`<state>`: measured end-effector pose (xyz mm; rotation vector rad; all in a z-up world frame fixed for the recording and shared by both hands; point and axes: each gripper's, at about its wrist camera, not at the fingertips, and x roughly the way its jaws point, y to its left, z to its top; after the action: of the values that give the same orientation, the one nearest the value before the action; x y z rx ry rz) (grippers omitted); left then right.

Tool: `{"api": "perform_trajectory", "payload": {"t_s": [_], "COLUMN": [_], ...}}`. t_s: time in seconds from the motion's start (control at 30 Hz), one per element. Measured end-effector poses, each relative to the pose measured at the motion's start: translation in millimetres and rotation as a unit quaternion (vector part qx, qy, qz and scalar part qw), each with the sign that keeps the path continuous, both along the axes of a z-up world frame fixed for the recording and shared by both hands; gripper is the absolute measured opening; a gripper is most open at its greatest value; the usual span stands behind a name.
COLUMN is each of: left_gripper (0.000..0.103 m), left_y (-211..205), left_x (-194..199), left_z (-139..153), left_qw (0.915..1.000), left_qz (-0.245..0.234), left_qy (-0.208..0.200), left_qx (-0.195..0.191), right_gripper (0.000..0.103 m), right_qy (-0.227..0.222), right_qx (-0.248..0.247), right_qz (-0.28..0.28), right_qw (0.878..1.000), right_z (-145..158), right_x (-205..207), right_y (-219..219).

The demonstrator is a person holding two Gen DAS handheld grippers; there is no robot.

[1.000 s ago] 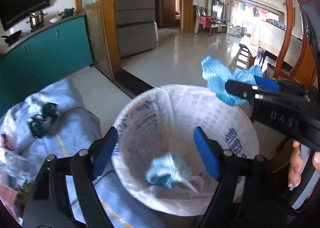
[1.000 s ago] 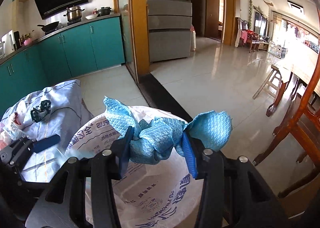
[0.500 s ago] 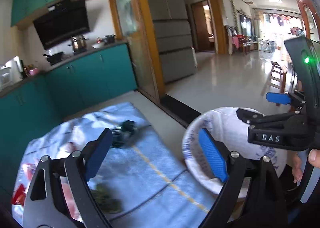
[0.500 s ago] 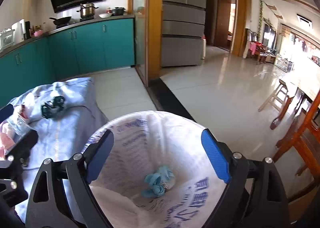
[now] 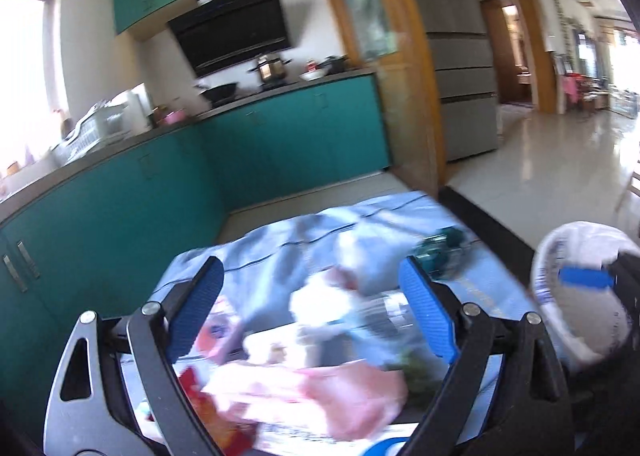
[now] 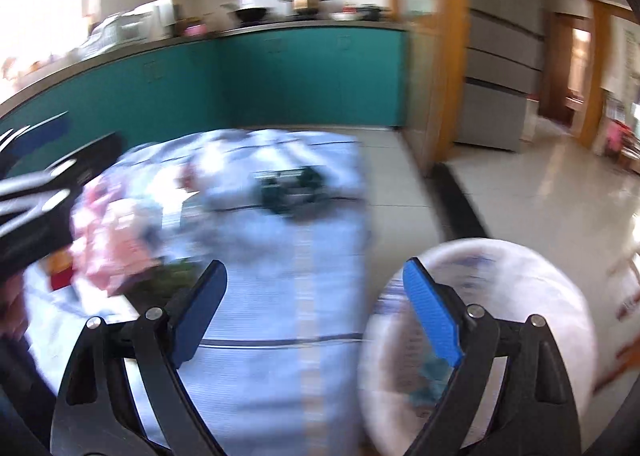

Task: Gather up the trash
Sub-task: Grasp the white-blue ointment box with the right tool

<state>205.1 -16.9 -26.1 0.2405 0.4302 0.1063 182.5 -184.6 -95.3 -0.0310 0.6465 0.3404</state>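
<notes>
My left gripper [image 5: 312, 296] stands open over blurred litter on a pale blue tablecloth [image 5: 280, 248]: a pink plastic bag [image 5: 340, 396], a white wad [image 5: 316, 304], a clear bottle [image 5: 380, 312] and a red wrapper [image 5: 192, 384]. Nothing is between its pads. A dark green crumpled piece [image 5: 440, 252] lies farther back. My right gripper [image 6: 314, 288] is open and empty, between the table and the white-lined bin [image 6: 520, 276]. A blue cloth [image 6: 432, 376] lies inside the bin. The dark green piece [image 6: 296, 186] and the pink bag [image 6: 112, 240] show ahead of it.
Teal kitchen cabinets [image 5: 280, 144] run behind the table, with a wooden door frame [image 5: 412, 96] and a grey fridge [image 5: 460, 56] to the right. Tiled floor [image 6: 540, 184] extends past the bin. The left gripper's black body [image 6: 48, 208] crosses the left edge of the right wrist view.
The right gripper opened and dropped the blue cloth into the bin. Both grippers then swung left, away from the bin and toward the litter on the table.
</notes>
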Motion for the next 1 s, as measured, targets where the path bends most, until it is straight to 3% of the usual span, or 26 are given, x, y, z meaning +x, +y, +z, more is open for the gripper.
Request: {"api": "perform_trajectory", "payload": {"t_s": [0.13, 0.33, 0.4, 0.47, 0.53, 0.67, 0.73, 0.8, 0.83, 1.0], "left_gripper": [0.09, 0.091, 0.091, 0.091, 0.092, 0.092, 0.092, 0.092, 0.093, 0.093], "left_y": [33, 78, 93, 110, 126, 146, 161, 175, 184, 210], "left_x": [2, -1, -1, -1, 0, 0, -1, -3, -4, -4], "left_z": [-2, -6, -5, -6, -8, -8, -7, -8, -10, -27], "left_qw": [0.9993, 0.9968, 0.9954, 0.9935, 0.9918, 0.9888, 0.9862, 0.9836, 0.9817, 0.9711], "left_qz": [0.034, 0.077, 0.091, 0.106, 0.116, 0.134, 0.147, 0.154, 0.158, 0.158], "left_qy": [0.01, 0.016, 0.018, 0.024, 0.031, 0.039, 0.04, 0.043, 0.048, 0.09], "left_qx": [-0.009, -0.014, -0.024, -0.035, -0.043, -0.055, -0.067, -0.082, -0.094, -0.155], "right_gripper": [0.088, 0.088, 0.083, 0.068, 0.066, 0.064, 0.053, 0.05, 0.042, 0.041], "right_qy": [0.013, 0.031, 0.039, 0.049, 0.055, 0.064, 0.071, 0.073, 0.077, 0.08], "right_qx": [-0.009, -0.042, -0.047, -0.055, -0.063, -0.079, -0.079, -0.069, -0.062, -0.064], "right_qz": [0.09, 0.167, 0.185, 0.2, 0.208, 0.219, 0.225, 0.231, 0.238, 0.246], "right_qw": [0.996, 0.985, 0.981, 0.977, 0.974, 0.97, 0.969, 0.968, 0.966, 0.964], "right_z": [-8, -23, -27, -32, -36, -45, -44, -42, -41, -39], "right_x": [-4, -16, -17, -19, -21, -23, -24, -28, -29, -31], "right_y": [51, 104, 117, 127, 135, 142, 141, 137, 135, 120]}}
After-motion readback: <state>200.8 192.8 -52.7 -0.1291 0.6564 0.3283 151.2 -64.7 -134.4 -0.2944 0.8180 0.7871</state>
